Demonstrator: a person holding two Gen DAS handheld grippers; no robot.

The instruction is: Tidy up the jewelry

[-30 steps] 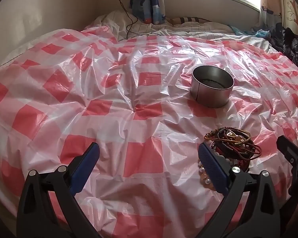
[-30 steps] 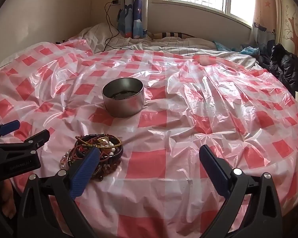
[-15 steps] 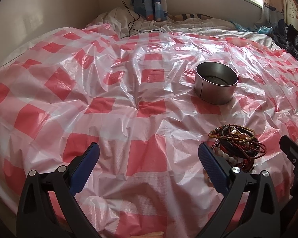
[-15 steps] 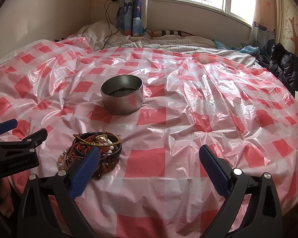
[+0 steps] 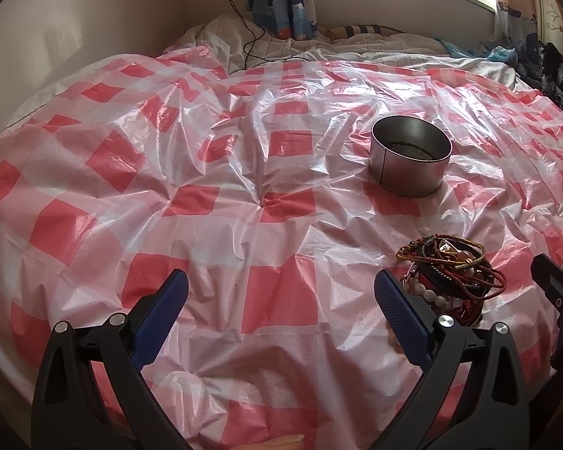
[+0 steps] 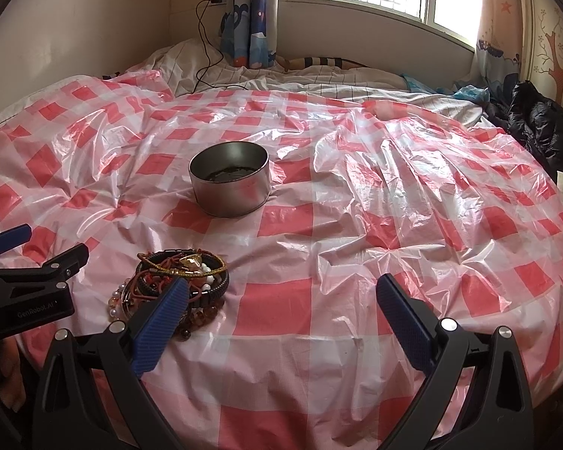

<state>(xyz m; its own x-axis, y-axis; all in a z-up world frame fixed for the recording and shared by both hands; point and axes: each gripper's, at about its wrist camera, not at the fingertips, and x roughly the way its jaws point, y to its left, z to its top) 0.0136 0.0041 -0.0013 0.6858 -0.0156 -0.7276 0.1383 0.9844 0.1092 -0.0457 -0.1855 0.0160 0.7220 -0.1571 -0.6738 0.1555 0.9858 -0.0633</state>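
A pile of bracelets and beaded strings lies on the red-and-white checked plastic sheet, just ahead of my left gripper's right finger; the pile also shows in the right wrist view, partly behind my right gripper's left finger. A round metal tin stands upright beyond the pile, with something dark inside; it also shows in the right wrist view. My left gripper is open and empty. My right gripper is open and empty, to the right of the pile.
The sheet covers a bed. Beyond it lie white bedding, a charger cable and a curtain. A dark jacket lies at the far right. The left gripper's body shows at the left edge of the right wrist view.
Both grippers have drawn back and lifted slightly, so the tin and the pile sit a little farther off. The pile and tin have not moved. Both jaws stay open.
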